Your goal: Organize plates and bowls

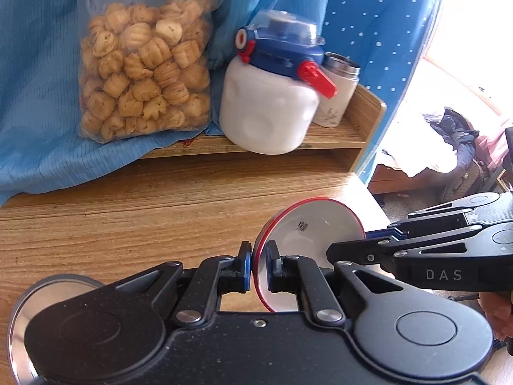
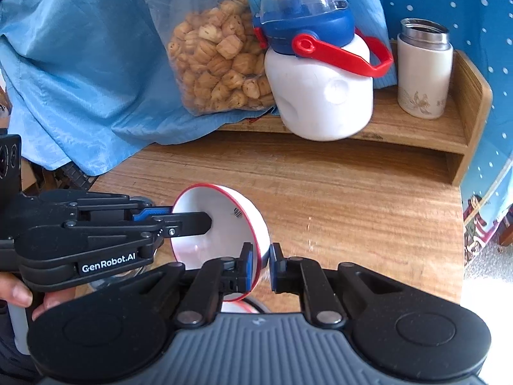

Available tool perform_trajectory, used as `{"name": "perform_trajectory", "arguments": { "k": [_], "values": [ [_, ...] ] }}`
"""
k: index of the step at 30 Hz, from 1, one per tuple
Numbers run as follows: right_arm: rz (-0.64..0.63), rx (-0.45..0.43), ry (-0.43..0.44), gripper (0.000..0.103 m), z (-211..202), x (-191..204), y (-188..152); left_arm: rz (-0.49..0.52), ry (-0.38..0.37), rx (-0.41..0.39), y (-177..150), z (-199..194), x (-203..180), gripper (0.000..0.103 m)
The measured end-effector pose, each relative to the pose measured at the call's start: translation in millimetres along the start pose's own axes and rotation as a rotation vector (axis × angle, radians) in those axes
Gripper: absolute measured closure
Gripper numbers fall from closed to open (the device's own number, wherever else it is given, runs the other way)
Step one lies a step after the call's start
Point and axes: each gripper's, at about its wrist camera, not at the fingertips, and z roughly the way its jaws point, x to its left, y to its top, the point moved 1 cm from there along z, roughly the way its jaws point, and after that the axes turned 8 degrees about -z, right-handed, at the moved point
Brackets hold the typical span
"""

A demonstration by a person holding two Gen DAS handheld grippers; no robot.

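Both grippers clamp one white, red-rimmed bowl (image 2: 221,224) above the wooden bench (image 2: 352,199). The left gripper (image 1: 259,266) has its fingers pressed together on the rim at one side; the right gripper (image 2: 260,264) pinches the opposite edge the same way. The bowl is tipped on edge, its mouth facing sideways toward the left gripper and its base toward the right. Beyond, a raised shelf (image 2: 416,131) carries a bag of biscuits (image 2: 218,61), a white jug with blue lid (image 2: 320,73) and a steel-topped flask (image 2: 423,70).
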Motion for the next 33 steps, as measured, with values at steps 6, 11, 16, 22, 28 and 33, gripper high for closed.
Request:
{"name": "perform_trajectory", "arguments": {
  "k": [6,11,16,22,28,33],
  "values": [
    [-0.007,-0.005,-0.017,0.091,-22,8,-18,0.02,-0.006,-0.014,-15,-18,-16,0.094],
    [-0.014,-0.003,-0.024,0.091,-35,15,-34,0.032,-0.009,-0.015,-30,-29,-24,0.094],
    [-0.014,0.022,-0.019,0.091,-35,19,-48,0.037,0.001,0.01,-44,-33,-29,0.094],
    [-0.02,0.041,-0.025,0.091,-36,23,-59,0.032,0.001,0.032,-55,-32,-30,0.094],
    [-0.018,0.057,-0.028,0.091,-35,23,-62,0.033,0.001,0.05,-61,-29,-31,0.094],
    [-0.019,0.062,-0.03,0.091,-36,22,-63,0.035,-0.002,0.063,-64,-27,-32,0.094]
  ]
}}
